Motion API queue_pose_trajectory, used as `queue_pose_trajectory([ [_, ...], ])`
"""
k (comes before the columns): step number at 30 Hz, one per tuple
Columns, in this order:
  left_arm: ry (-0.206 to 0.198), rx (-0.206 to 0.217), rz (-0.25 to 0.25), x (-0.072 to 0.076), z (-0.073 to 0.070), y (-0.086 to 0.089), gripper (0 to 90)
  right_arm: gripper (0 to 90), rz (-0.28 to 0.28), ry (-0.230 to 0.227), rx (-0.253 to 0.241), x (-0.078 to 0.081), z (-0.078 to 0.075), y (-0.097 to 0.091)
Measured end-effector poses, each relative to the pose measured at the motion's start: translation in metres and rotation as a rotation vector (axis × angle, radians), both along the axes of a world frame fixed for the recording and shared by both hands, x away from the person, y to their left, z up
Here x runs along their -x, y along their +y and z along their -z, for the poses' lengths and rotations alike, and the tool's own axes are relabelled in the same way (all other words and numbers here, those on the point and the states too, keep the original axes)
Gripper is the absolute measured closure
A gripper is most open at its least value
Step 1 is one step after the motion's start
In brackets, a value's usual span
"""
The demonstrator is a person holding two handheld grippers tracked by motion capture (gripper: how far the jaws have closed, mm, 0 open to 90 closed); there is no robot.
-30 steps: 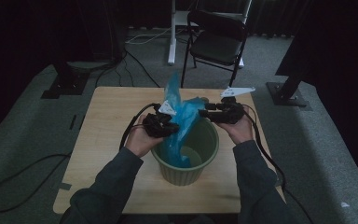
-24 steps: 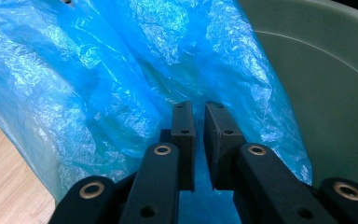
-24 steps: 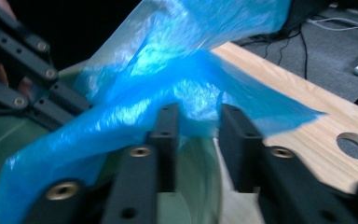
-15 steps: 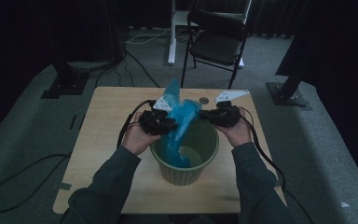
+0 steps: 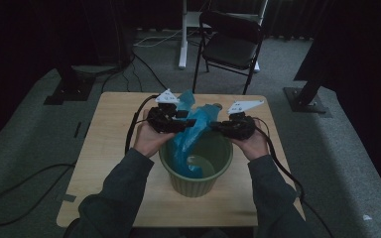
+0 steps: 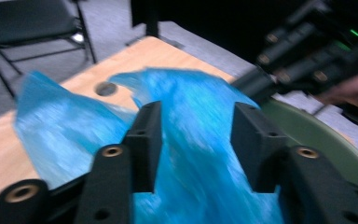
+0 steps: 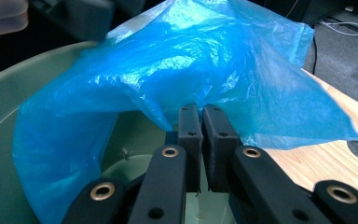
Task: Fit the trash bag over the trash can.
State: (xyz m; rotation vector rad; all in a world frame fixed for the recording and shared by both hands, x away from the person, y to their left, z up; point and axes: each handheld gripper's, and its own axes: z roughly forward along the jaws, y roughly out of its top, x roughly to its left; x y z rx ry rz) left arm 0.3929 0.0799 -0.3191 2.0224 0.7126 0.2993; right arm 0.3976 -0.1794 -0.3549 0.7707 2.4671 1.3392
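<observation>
Right gripper [image 7: 199,122] is pinching the blue bag [image 7: 186,65] rim; left gripper [image 6: 196,135] (jaws just opening, apparently gripping nothing) is straddling the film ahead.

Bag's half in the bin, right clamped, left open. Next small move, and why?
Probably re-grip with the left gripper: its jaws have just been opening and stand apart around the blue bag, while the right gripper pinches its edge over the green bin. Then spread it over the rim.
</observation>
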Motion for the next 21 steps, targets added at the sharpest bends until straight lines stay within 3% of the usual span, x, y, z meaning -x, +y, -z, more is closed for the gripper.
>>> queue_pose_trajectory([
  [4, 0.0, -0.025, -0.067, -0.01, 0.0, -0.003, 45.7, 86.4, -0.004, -0.005, 0.006, 0.002, -0.002, -0.002],
  [7, 0.024, -0.052, -0.097, -0.019, 0.003, -0.008, 47.2, 86.4, -0.005, -0.013, 0.006, 0.003, -0.004, -0.004],
  [10, 0.051, -0.079, -0.119, -0.025, 0.005, -0.014, 58.6, 86.4, -0.009, -0.018, 0.004, 0.005, -0.005, -0.005],
  [12, 0.063, -0.098, -0.126, -0.027, 0.006, -0.017, 70.9, 86.4, -0.015, -0.019, 0.006, 0.006, -0.005, -0.006],
  [16, 0.047, -0.136, -0.105, -0.021, 0.007, -0.021, 87.4, 86.4, -0.019, -0.02, 0.036, 0.008, -0.004, -0.008],
  [21, 0.019, -0.148, -0.07, -0.004, 0.006, -0.017, 89.5, 86.4, -0.01, -0.018, 0.04, 0.013, -0.004, -0.016],
])
